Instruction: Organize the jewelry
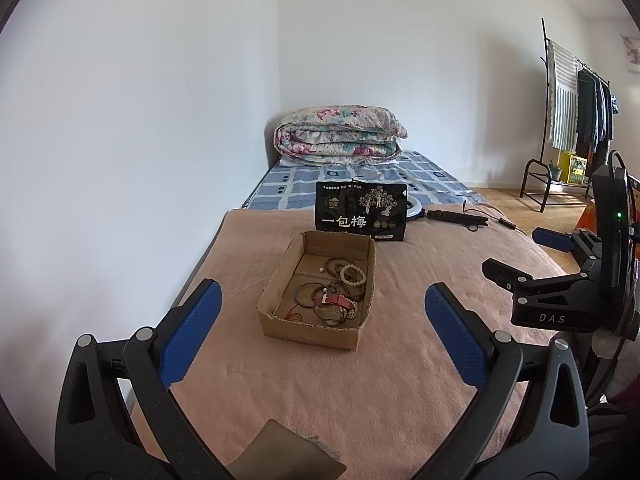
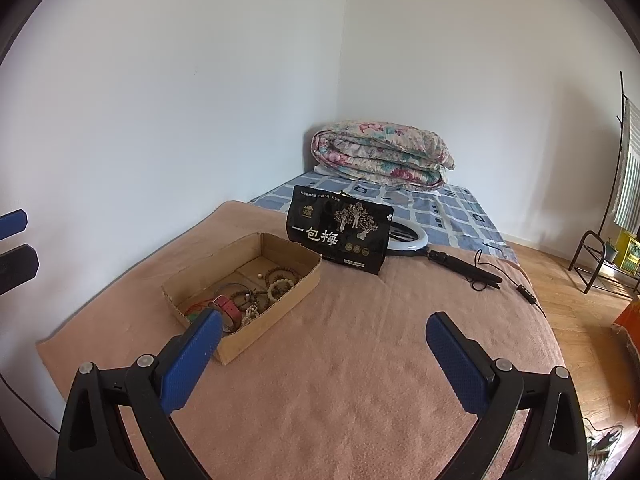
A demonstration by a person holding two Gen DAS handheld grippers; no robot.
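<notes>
Bed under pink blanket. Cardboard box on blanket, before black pouch. Bracelets and red watch inside box. Left gripper and right gripper: jaws released, holding nothing.

Black snack bag standing on pink blanket, ring light behind it, folded floral quilt, clothes rack

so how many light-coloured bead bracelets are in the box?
2 visible. One cream bracelet lies toward the far right of the cardboard box; a smaller pale one sits near the front right, beside the red strap. More may be hidden in the tangle.
</notes>
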